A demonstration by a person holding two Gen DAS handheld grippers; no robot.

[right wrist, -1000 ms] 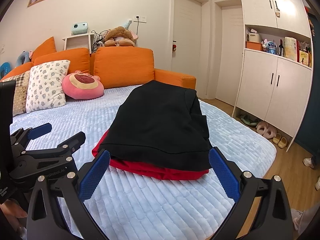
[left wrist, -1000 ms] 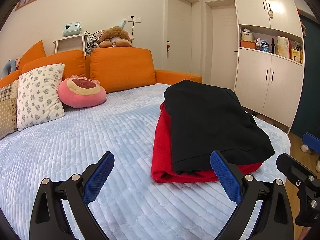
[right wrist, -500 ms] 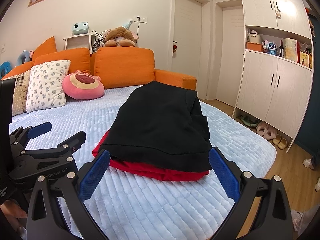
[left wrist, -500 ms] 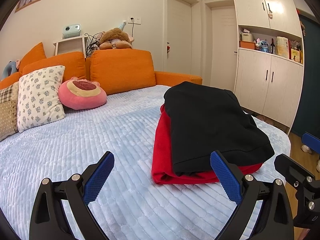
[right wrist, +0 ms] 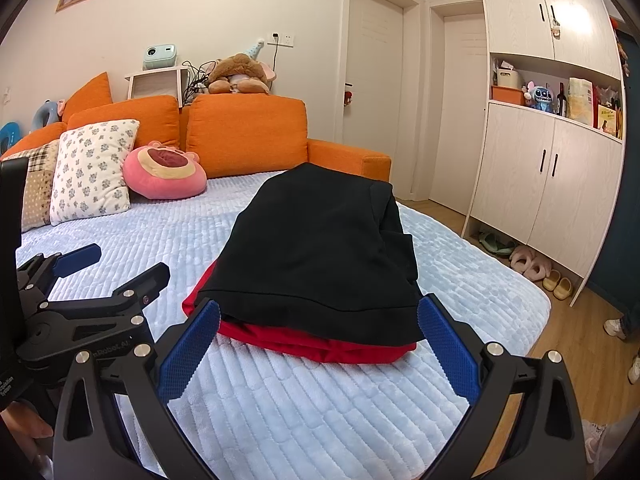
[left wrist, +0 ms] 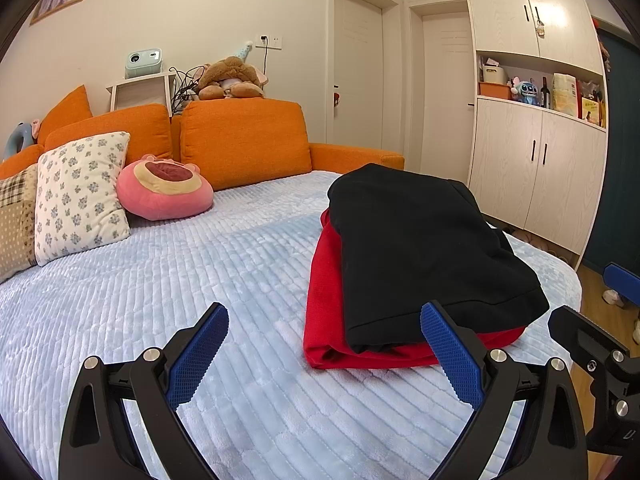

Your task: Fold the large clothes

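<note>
A folded black garment (left wrist: 424,248) lies on top of a folded red garment (left wrist: 326,308) on the light blue bed cover (left wrist: 180,280). The stack also shows in the right wrist view, black (right wrist: 320,248) over red (right wrist: 320,346). My left gripper (left wrist: 324,348) is open and empty, held above the cover just in front of the stack's near left corner. My right gripper (right wrist: 318,344) is open and empty, just in front of the stack's near edge. The left gripper also shows at the left of the right wrist view (right wrist: 92,276).
An orange sofa back (left wrist: 244,140) with a floral pillow (left wrist: 80,192) and a pink plush cushion (left wrist: 164,192) lines the far side. White cupboards (left wrist: 536,168) and doors stand at the right. Slippers (right wrist: 532,264) lie on the wooden floor beyond the bed's right edge.
Both grippers have stayed open and empty. The views have barely shifted; the stack of clothes has not moved.
</note>
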